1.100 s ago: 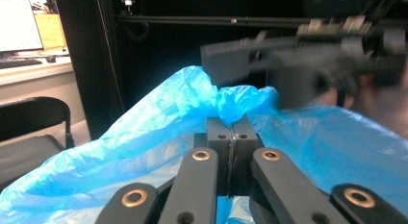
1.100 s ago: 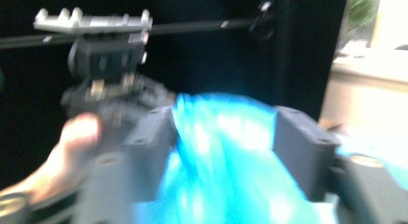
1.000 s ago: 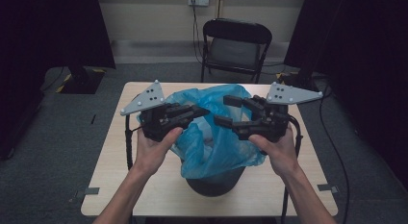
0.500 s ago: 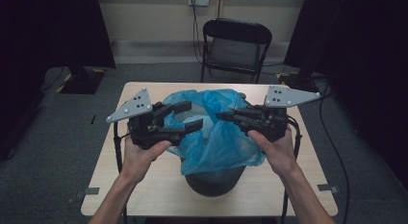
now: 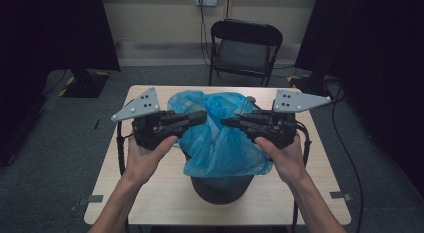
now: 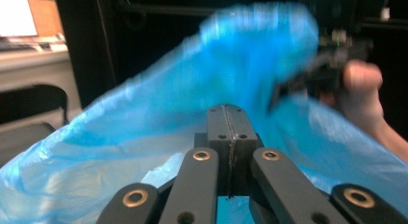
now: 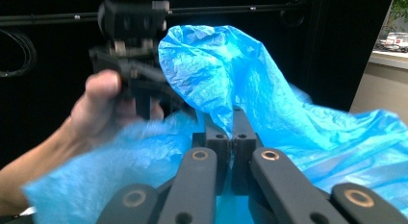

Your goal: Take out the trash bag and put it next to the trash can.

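**Liner fitting: bag gripped on both sides**

Your left gripper (image 5: 200, 116) is pinching the one blue bag (image 5: 220, 135), fingers clamped on its film. The bag is draping over the single dark bin (image 5: 220, 185) mid-surface (image 5: 150, 193). Your right gripper (image 5: 227, 122) is clamping the opposite edge. Next, I judge, you should be spreading the mouth over the rim.

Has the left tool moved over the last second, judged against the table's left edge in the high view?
Yes. The left tool has drawn outward toward the table's left edge and slightly nearer the person, pulling the blue bag wider.
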### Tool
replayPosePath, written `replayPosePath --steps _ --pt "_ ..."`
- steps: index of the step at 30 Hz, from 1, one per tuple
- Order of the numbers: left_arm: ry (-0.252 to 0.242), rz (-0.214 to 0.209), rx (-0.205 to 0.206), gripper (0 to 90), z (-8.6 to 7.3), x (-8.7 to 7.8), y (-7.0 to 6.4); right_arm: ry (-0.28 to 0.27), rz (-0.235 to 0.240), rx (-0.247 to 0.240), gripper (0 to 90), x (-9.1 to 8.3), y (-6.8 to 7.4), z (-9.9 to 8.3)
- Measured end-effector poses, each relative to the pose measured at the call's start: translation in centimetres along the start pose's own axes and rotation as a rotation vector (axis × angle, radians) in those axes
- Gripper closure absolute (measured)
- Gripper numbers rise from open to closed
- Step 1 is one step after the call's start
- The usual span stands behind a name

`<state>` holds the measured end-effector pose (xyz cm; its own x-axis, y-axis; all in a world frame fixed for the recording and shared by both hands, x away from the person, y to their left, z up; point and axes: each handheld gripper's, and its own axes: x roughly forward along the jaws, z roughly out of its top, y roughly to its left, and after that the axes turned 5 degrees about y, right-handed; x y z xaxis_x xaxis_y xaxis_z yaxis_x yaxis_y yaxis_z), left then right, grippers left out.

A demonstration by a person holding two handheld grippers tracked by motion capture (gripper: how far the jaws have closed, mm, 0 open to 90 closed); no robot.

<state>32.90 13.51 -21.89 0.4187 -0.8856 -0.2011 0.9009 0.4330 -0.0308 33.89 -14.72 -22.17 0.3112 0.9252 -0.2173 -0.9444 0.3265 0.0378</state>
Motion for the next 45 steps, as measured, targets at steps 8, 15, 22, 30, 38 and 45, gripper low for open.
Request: replayPosePath --steps 8,15,22,30,38,45 --pt "-0.086 -0.056 -0.008 90.0 2.5 1.1 -0.7 -0.007 0.102 0.04 59.0 1.0 0.1 0.4" --pt "-0.104 -0.127 -0.027 90.0 3.0 2.4 -1.0 0.072 0.069 0.011 63.2 2.9 0.5 0.8" --pt "-0.153 -0.023 -0.04 43.5 2.4 0.9 -0.3 0.053 0.026 -0.013 89.2 2.1 -0.1 1.4" --pt "-0.083 -0.034 -0.06 15.3 1.4 2.3 0.9 -0.024 -0.005 -0.015 89.2 0.6 -0.3 4.5" --pt "-0.023 -0.056 -0.013 75.1 2.2 4.5 0.3 -0.076 0.006 -0.027 89.0 0.1 0.3 5.7" --pt "-0.037 -0.029 -0.035 87.8 2.5 3.5 1.2 -0.1 -0.102 0.017 25.3 -2.2 -0.1 4.2"
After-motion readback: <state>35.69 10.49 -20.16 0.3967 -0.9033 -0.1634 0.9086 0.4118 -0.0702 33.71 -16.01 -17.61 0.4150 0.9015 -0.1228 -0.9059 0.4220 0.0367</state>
